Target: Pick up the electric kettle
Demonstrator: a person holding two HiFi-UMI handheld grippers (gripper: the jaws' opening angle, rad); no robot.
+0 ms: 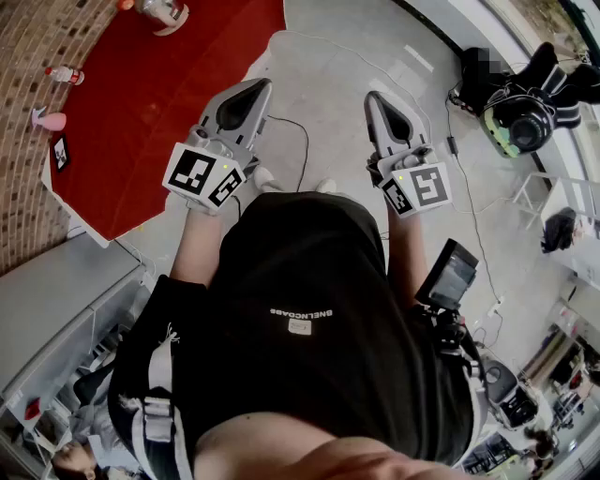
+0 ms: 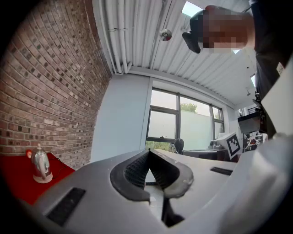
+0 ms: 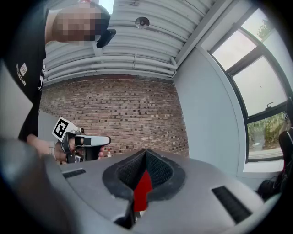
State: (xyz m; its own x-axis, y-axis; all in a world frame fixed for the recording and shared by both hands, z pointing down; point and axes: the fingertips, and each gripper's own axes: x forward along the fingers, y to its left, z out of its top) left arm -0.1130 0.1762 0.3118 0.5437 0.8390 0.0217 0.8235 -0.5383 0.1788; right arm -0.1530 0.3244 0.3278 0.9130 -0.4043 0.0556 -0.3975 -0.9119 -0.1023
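Observation:
The electric kettle (image 1: 164, 11), silver on a white base, stands at the far end of the red table (image 1: 159, 122), well beyond both grippers. In the left gripper view the kettle (image 2: 41, 165) shows small at the lower left, upright before the brick wall. My left gripper (image 1: 261, 86) (image 2: 148, 153) is held level in front of my chest, jaws together, nothing between them. My right gripper (image 1: 373, 97) (image 3: 146, 152) hangs beside it over the grey floor, jaws also together and holding nothing. The right gripper view shows the left gripper (image 3: 84, 141) in a hand.
On the red table also stand a small bottle (image 1: 64, 74), a pink object (image 1: 49, 120) and a marker card (image 1: 61, 152). A brick wall (image 1: 33, 42) backs the table. A cable (image 1: 292, 131) runs over the floor. Black gear (image 1: 525, 108) lies at the right.

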